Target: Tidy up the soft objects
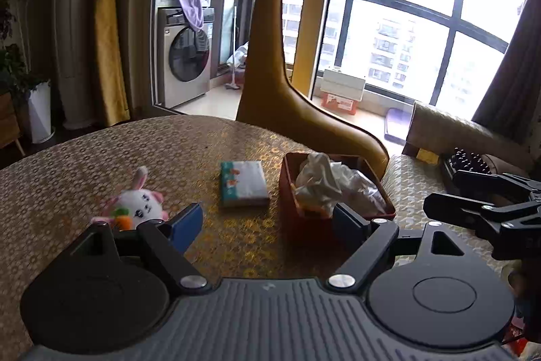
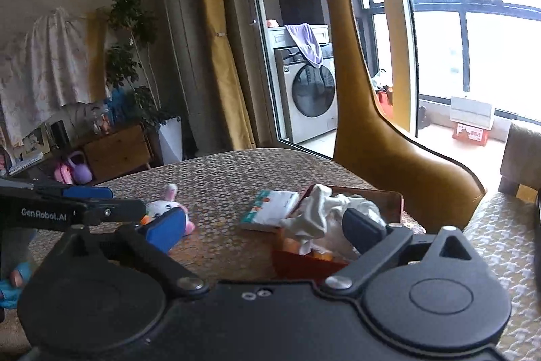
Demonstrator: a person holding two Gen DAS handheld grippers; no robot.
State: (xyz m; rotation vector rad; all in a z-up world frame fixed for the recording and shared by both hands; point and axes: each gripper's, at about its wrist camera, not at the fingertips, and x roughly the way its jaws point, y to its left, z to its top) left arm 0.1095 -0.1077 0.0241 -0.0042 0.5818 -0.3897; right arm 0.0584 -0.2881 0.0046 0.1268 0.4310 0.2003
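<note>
Jaws apart (bin [image 1: 338,192] contents unclear)

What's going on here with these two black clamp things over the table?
A person holds a gripper in each hand to tidy soft things. Both the left gripper and the right gripper have open jaws and hold nothing. White cloth is already piled in the red box. The tissue pack lies beside the box, and the plush bunny sits further left on the table, both not yet picked up.
</note>
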